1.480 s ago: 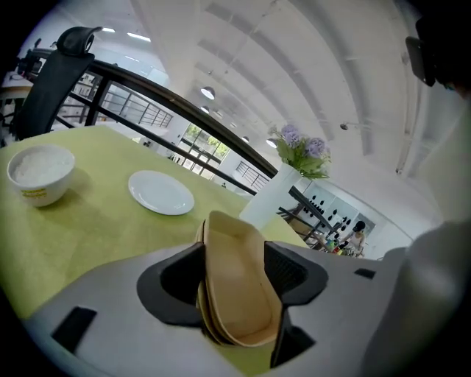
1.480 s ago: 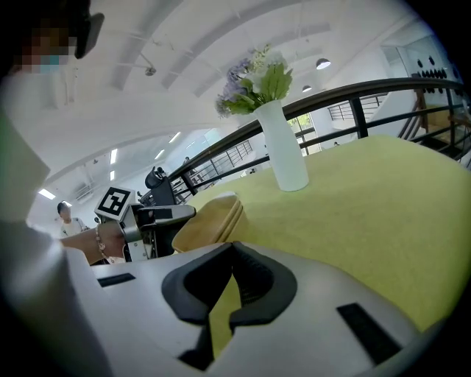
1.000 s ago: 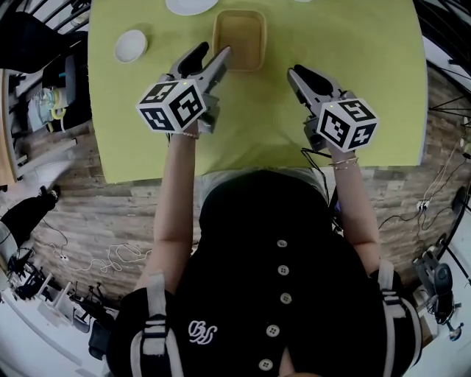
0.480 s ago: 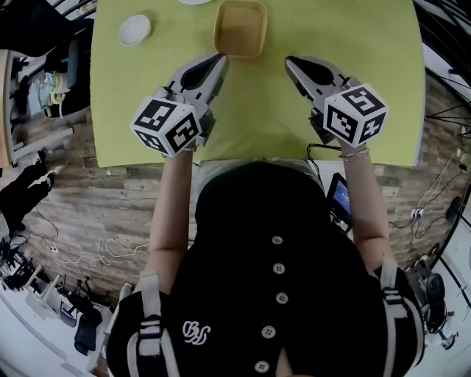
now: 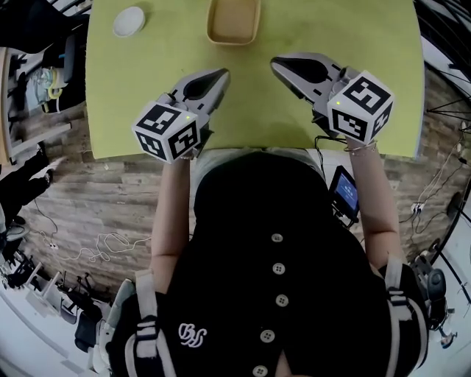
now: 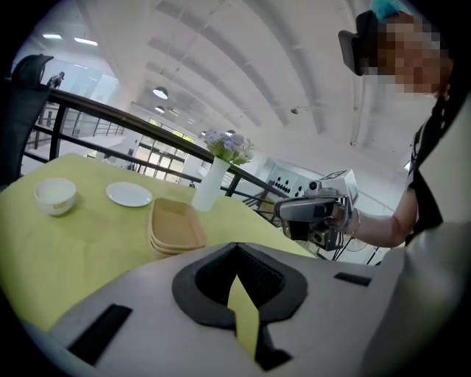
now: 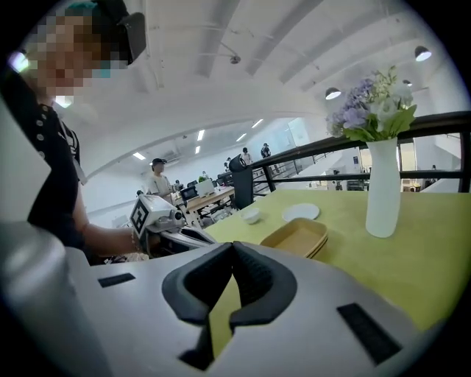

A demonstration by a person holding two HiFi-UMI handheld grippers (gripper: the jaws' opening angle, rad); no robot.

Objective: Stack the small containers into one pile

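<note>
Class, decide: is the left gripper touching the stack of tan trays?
Apart. The head view shows bare green tablecloth between the shut left gripper and the stack of tan trays.

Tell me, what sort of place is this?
Probably a big open-plan office or lab hall, staged like a dining spot: a green-covered table with a flower vase, people at desks behind, loose cables on the floor.

A black top [image 5: 243, 221] carries a row of pale buttons [image 5: 277, 238]. Beside the buttons sits a white emblem [image 5: 191, 335].
</note>
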